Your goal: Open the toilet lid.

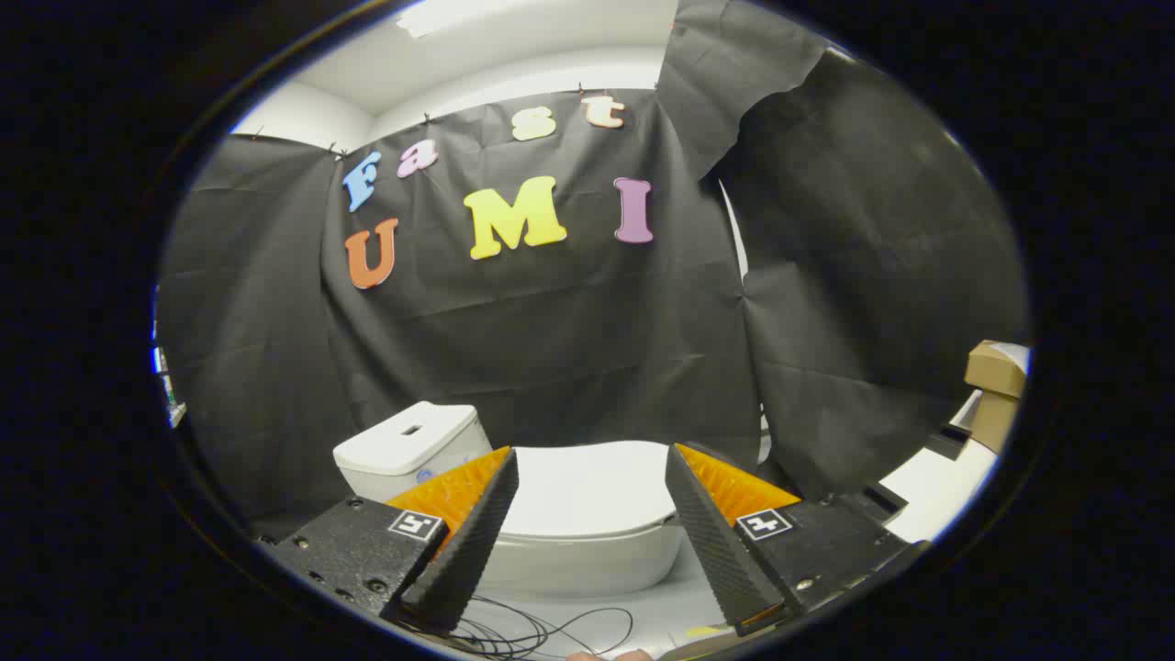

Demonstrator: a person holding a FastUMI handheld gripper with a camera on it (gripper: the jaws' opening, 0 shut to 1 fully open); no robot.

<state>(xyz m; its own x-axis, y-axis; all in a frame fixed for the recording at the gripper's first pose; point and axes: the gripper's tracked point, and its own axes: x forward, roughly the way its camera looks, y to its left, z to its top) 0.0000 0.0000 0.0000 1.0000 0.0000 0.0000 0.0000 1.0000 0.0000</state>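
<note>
Black cloth wall point(569, 340) fills the frame's middle and upper part. Low at centre sits the white toilet point(587, 551), its lid point(587, 491) down, tank point(411, 448) behind-left. The gripper point(592, 459) hangs before it, fingers point(477, 523) spread wide, holding nothing. Black cables point(542, 629) lie on the floor below; cardboard boxes point(996, 390) stand at far right.

Toilet lid point(587, 491) beyond open claw point(592, 459), tank point(410, 447) left

Cardboard boxes point(996, 386) stacked off right — black cables point(542, 629) on floor.
</note>
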